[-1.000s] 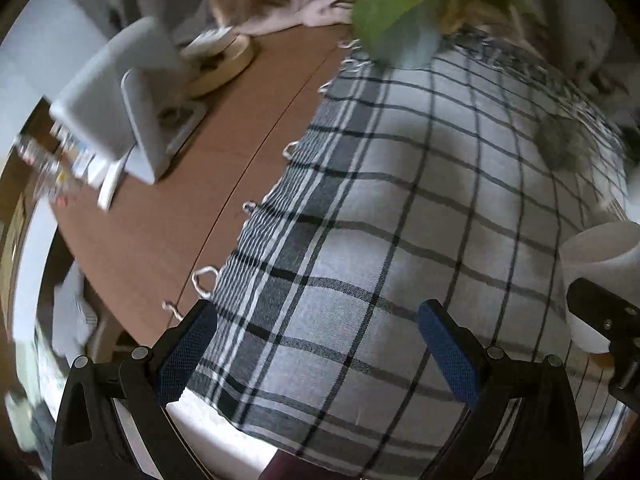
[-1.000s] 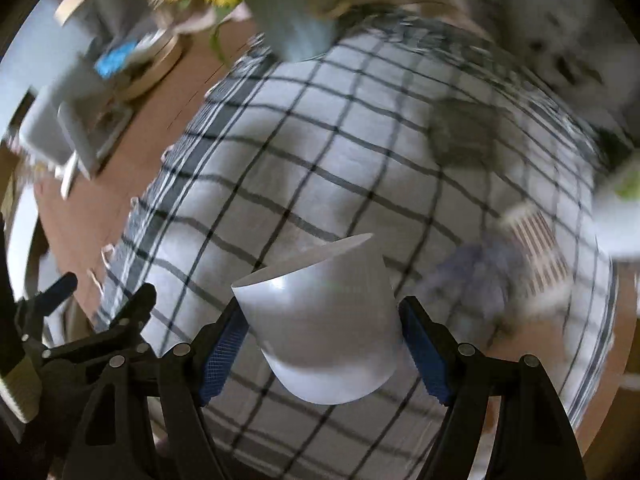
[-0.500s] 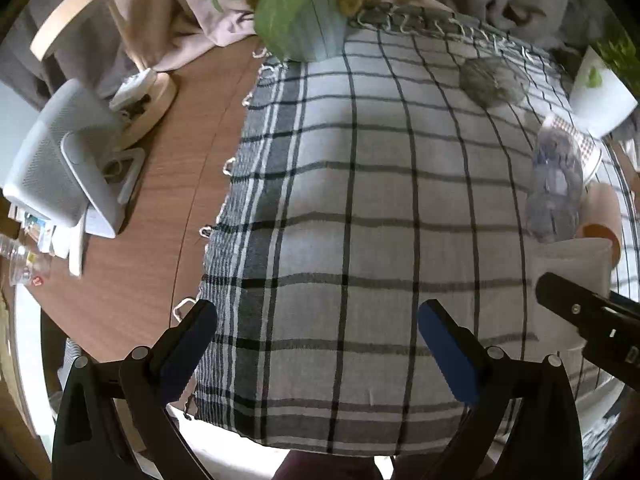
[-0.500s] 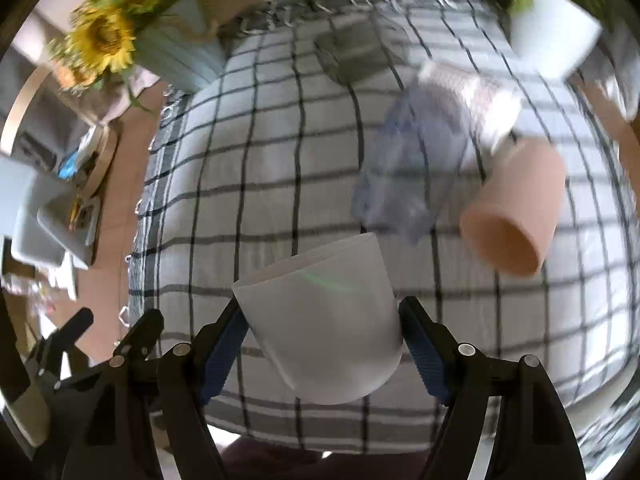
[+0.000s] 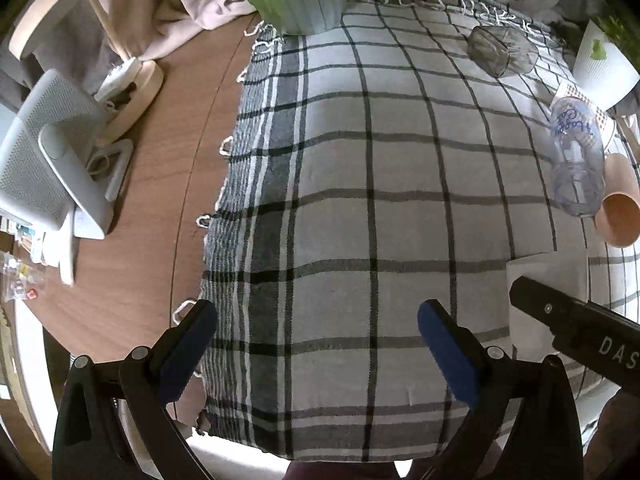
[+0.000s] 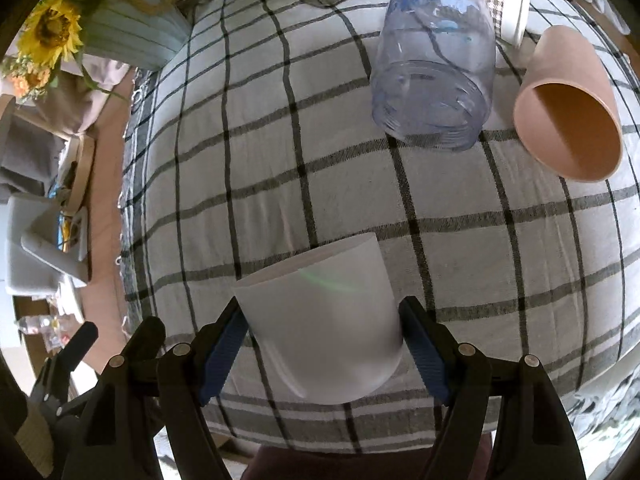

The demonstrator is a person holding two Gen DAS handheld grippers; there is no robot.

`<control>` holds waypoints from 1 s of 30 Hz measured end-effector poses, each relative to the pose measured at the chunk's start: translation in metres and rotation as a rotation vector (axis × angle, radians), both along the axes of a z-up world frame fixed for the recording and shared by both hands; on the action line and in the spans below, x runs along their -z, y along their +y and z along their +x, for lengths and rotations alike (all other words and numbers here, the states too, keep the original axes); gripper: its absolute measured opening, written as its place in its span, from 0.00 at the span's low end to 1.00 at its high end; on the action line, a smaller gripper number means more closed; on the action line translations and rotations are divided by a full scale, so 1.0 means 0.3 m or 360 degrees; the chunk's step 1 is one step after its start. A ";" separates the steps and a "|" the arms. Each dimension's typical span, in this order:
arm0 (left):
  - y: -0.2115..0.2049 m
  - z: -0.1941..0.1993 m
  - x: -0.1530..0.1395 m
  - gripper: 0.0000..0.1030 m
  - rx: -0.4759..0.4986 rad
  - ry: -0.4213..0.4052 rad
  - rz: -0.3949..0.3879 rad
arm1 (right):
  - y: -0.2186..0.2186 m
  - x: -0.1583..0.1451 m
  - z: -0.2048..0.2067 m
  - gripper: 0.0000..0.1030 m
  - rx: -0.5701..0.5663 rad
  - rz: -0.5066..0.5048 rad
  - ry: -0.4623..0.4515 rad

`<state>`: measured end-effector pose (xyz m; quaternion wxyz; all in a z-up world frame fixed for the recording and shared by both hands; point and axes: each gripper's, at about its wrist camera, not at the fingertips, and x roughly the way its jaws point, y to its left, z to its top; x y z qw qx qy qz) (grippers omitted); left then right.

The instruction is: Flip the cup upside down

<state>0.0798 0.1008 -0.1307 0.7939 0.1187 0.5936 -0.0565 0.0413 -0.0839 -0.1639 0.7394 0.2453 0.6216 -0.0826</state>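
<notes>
Plaid-clothed desk [image 6: 460, 240] below: your right claw [image 6: 322, 344] clamps the white cup [image 6: 320, 320], left claw [image 5: 316, 344] gapes empty; smooth walls may slip mid-flip.

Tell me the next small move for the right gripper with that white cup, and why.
Probably lower the white cup straight down onto the bare checked cloth beneath it. The right gripper grips its sides, rim facing away from the camera toward the cloth, so it looks about inverted and nothing lies directly below.
</notes>
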 end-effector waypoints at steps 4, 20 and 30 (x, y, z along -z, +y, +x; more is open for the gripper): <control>0.007 0.008 0.005 1.00 -0.0006 0.0004 -0.0008 | -0.004 0.002 0.003 0.74 0.0018 -0.0012 -0.0001; -0.032 -0.077 -0.081 1.00 -0.0047 -0.0053 -0.0093 | -0.022 -0.135 -0.043 0.80 -0.0069 0.0001 -0.0127; -0.188 -0.191 -0.098 0.99 -0.0062 -0.0019 -0.0229 | -0.158 -0.243 -0.140 0.80 -0.0101 -0.0228 -0.0160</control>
